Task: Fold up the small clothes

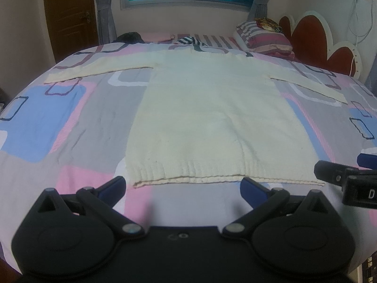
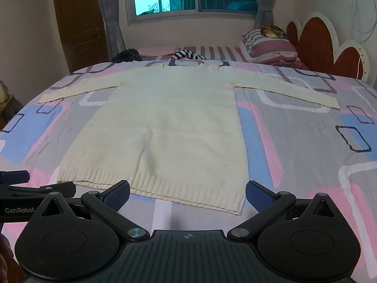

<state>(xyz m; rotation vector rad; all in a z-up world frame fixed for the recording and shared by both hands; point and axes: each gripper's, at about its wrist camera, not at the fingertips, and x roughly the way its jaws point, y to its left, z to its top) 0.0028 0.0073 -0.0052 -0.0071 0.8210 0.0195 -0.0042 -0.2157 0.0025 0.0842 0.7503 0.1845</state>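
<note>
Evidently the fold has not begun — the cream knitted long-sleeved sweater (image 1: 202, 122) lies flat and face-up on the bed with its pink, grey and blue patterned sheet (image 1: 77, 127), both sleeves spread out sideways, neckline at the far end, ribbed hem nearest the cameras.

Left tongs (image 1: 183, 186): jaws wide apart, empty, hovering just short of the hem, roughly centred on its left half. Right tongs (image 2: 187, 192): also spread wide, holding nothing, poised over the hem's right portion — the near right corner of the hem sits between its blue pads (image 2: 256, 194). Whether either pad already brushes the knit is hard to tell from the fisheye; probably just clear.

Judgement on the step: likely a first grasp, either at the hem corners or out at the sleeves. To do it well:
- pinch both layers of the knit, not just the top one, and close fully before lifting;
- take matching points on each side so the fold line runs straight;
- lift low and carry evenly, since loose knit stretches and sags;
- avoid catching the sheet under the lower pad.

Striped pillow (image 2: 271, 47) and striped garment (image 2: 187, 54) lie well beyond the collar, out of the way.
</note>
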